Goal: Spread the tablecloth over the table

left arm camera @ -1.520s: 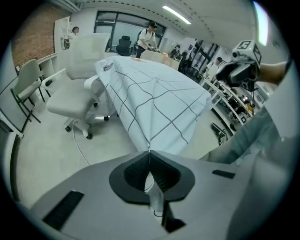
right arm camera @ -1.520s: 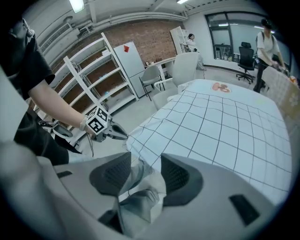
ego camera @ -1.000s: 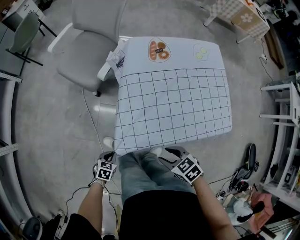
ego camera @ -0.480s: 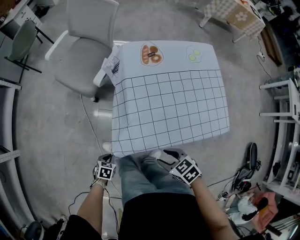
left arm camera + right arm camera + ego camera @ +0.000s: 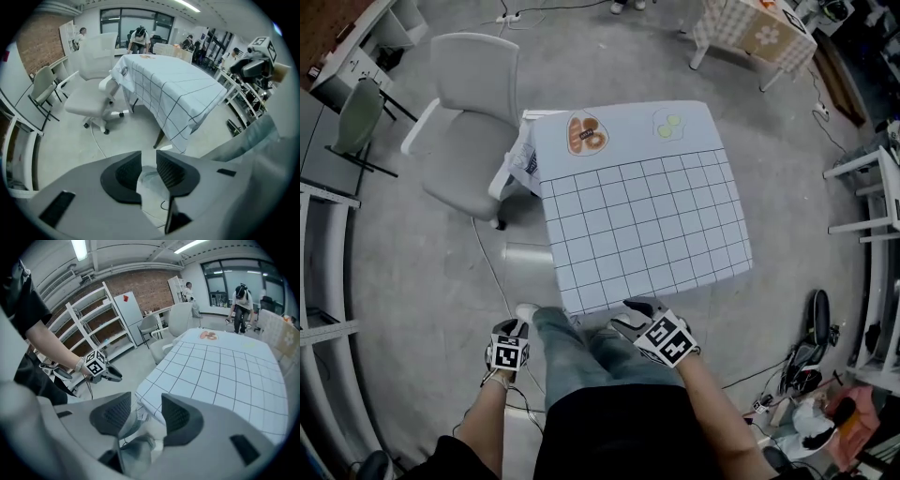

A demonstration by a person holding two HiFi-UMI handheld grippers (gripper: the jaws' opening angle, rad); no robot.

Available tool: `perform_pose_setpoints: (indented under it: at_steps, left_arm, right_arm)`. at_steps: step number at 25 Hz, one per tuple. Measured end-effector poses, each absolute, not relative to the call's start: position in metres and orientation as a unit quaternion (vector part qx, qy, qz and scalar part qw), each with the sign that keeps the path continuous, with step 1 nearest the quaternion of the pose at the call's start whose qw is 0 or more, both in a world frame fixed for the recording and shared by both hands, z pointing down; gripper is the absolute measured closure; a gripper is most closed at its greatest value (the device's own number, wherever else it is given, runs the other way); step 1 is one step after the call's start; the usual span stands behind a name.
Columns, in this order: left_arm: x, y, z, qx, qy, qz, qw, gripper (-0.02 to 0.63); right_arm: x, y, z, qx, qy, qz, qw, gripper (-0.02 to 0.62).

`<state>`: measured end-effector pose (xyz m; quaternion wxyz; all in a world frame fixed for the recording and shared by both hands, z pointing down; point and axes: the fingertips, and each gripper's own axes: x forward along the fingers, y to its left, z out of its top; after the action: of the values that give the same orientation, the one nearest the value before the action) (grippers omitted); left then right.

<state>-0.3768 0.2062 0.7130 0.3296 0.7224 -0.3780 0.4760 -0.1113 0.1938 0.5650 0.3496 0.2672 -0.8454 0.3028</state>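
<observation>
The white tablecloth (image 5: 642,220) with a black grid and two printed pictures at its far end lies flat over the table, its edges hanging down. My left gripper (image 5: 514,326) is low at the near left, apart from the cloth's near left corner. Its jaws have just been opening, and in the left gripper view (image 5: 149,171) only floor shows between them, with the tablecloth (image 5: 173,89) well ahead. My right gripper (image 5: 623,319) is at the near edge of the cloth and stands open (image 5: 146,413), the tablecloth (image 5: 225,366) lying beyond its fingers, not between the pads.
A white office chair (image 5: 473,112) stands at the table's far left corner. Another table with a checked cloth (image 5: 759,23) is at the back right, white shelving (image 5: 877,216) on the right. Cables and gear lie on the floor at lower right. The person's legs (image 5: 581,352) are between the grippers.
The view has pulled back, so the table looks smaller and farther off. My left gripper now sits farther from the cloth's near left corner. The right gripper stays at the near edge.
</observation>
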Motion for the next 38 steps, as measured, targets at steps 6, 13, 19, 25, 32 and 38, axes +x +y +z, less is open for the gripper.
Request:
perform_pose_setpoints:
  at_steps: [6, 13, 19, 25, 32, 38]
  left_arm:
    - [-0.352, 0.172, 0.679, 0.733, -0.399, 0.459, 0.305, 0.495]
    - [-0.333, 0.086, 0.655, 0.763, -0.396, 0.443, 0.253, 0.476]
    - [-0.325, -0.008, 0.648, 0.783, -0.372, 0.449, 0.217, 0.451]
    - [-0.328, -0.1, 0.656, 0.797, -0.332, 0.47, 0.183, 0.426]
    - [-0.324, -0.203, 0.682, 0.805, -0.29, 0.492, 0.16, 0.388]
    - [-0.307, -0.274, 0.716, 0.804, -0.27, 0.505, 0.157, 0.385]
  right_arm:
    - [-0.104, 0.176, 0.547, 0.287, -0.855, 0.283, 0.326, 0.4]
    - [-0.104, 0.148, 0.544, 0.31, -0.852, 0.279, 0.318, 0.4]
    - [-0.107, 0.11, 0.549, 0.333, -0.834, 0.301, 0.32, 0.4]
    - [-0.124, 0.061, 0.553, 0.36, -0.813, 0.327, 0.32, 0.399]
    - [-0.135, 0.019, 0.555, 0.411, -0.772, 0.366, 0.317, 0.399]
    - [-0.139, -0.002, 0.567, 0.442, -0.741, 0.397, 0.314, 0.399]
